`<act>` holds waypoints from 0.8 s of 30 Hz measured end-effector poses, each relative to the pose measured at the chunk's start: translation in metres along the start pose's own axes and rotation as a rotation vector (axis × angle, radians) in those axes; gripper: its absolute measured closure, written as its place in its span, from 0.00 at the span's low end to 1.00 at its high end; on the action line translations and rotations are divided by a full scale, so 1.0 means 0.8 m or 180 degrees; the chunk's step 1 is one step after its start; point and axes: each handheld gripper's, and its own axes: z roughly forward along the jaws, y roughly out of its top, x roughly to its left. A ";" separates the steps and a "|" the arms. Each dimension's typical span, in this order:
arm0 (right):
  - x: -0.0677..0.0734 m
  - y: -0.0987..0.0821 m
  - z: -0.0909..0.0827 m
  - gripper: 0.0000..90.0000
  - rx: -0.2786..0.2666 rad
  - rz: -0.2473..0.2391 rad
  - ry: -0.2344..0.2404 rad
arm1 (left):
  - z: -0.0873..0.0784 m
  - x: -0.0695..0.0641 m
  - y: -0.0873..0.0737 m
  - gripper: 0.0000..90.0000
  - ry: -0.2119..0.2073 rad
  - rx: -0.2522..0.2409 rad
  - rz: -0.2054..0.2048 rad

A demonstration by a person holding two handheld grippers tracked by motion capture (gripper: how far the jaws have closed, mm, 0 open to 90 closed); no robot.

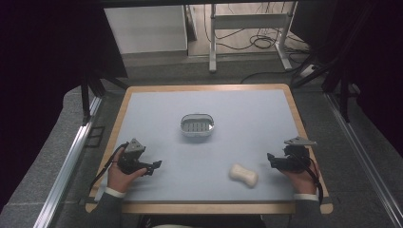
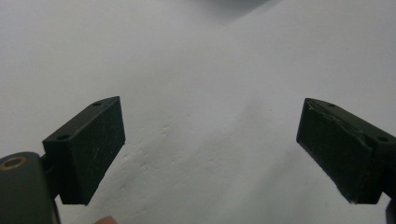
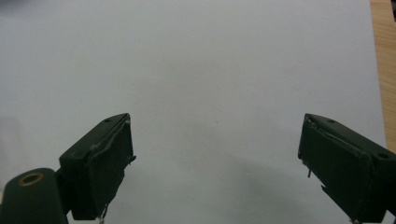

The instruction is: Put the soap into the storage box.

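Note:
A cream, bone-shaped bar of soap [image 1: 244, 175] lies on the pale grey mat near the front right. A small oval soap dish [image 1: 196, 125] with a grey grid inside stands in the middle of the mat. My left gripper [image 1: 156, 166] rests low at the front left, held by a hand, jaws pointing right. In the left gripper view it [image 2: 210, 154] stands open over bare mat. My right gripper [image 1: 271, 159] sits at the right edge, jaws pointing left toward the soap and a little apart from it. The right gripper view has it [image 3: 215, 163] open with nothing between its jaws.
The mat covers a wooden table [image 1: 204, 207] whose rim shows all round, also at the right edge of the right gripper view as a wooden strip [image 3: 384, 56]. Beyond the table stand a metal desk frame [image 1: 247, 28] and floor cables [image 1: 261, 42].

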 end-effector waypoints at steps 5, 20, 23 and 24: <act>0.001 0.000 0.003 0.12 0.0014 -0.0033 -0.0023 | -0.001 -0.001 -0.001 0.09 0.0023 -0.0009 -0.0005; 0.014 0.004 -0.007 0.16 -0.0120 -0.0257 0.0209 | -0.004 0.005 0.003 0.09 0.0030 -0.0114 -0.0082; 0.013 0.004 -0.008 0.17 -0.0116 -0.0203 0.0245 | -0.003 0.006 0.004 0.09 0.0023 -0.0108 -0.0096; 0.012 0.005 -0.008 0.18 -0.0101 -0.0135 0.0275 | -0.002 0.006 0.004 0.09 0.0035 -0.0106 -0.0094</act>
